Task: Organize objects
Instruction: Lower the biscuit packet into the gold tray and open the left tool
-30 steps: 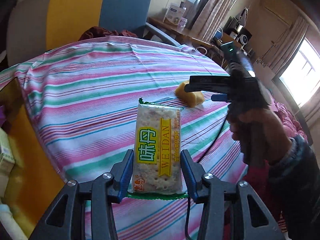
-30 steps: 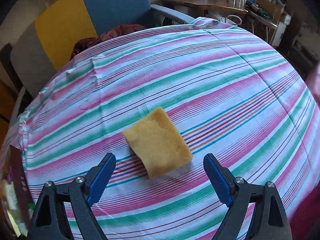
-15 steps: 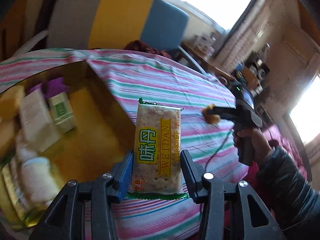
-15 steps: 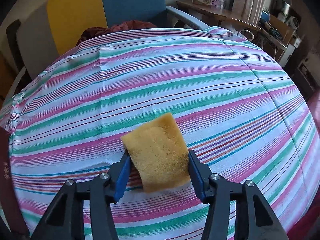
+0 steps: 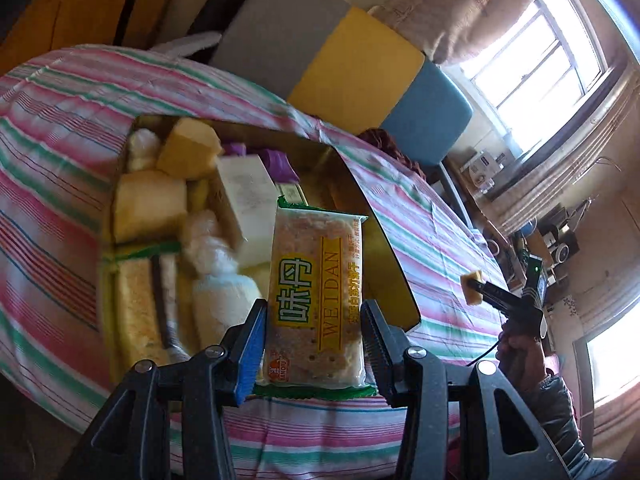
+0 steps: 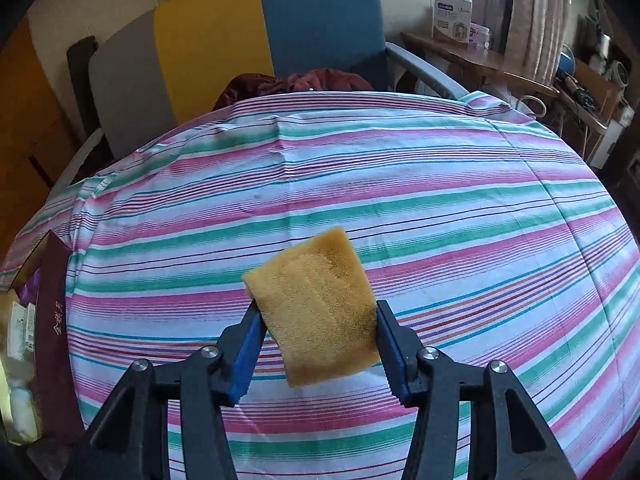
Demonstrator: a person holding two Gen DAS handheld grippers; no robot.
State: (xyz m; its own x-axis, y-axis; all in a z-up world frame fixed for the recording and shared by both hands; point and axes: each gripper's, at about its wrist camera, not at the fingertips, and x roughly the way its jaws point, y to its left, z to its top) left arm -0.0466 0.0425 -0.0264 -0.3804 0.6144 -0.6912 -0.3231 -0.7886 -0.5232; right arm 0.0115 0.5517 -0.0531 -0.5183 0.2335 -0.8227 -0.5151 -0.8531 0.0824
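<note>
Left gripper point(image 5: 312, 344) pinches the cracker pack point(image 5: 316, 300), now swung over the open box point(image 5: 384, 248) of snacks; a second ago it faced bare bedsheet point(image 6: 400, 184). Drop-in looks imminent. Right gripper point(image 6: 316, 344), spread earlier, now clamps the sponge point(image 6: 316, 304), lifted clear.

A home — striped tablecloth point(image 6: 400, 184), curtained windows point(image 5: 532, 56), cushioned chair point(image 6: 256, 32).
</note>
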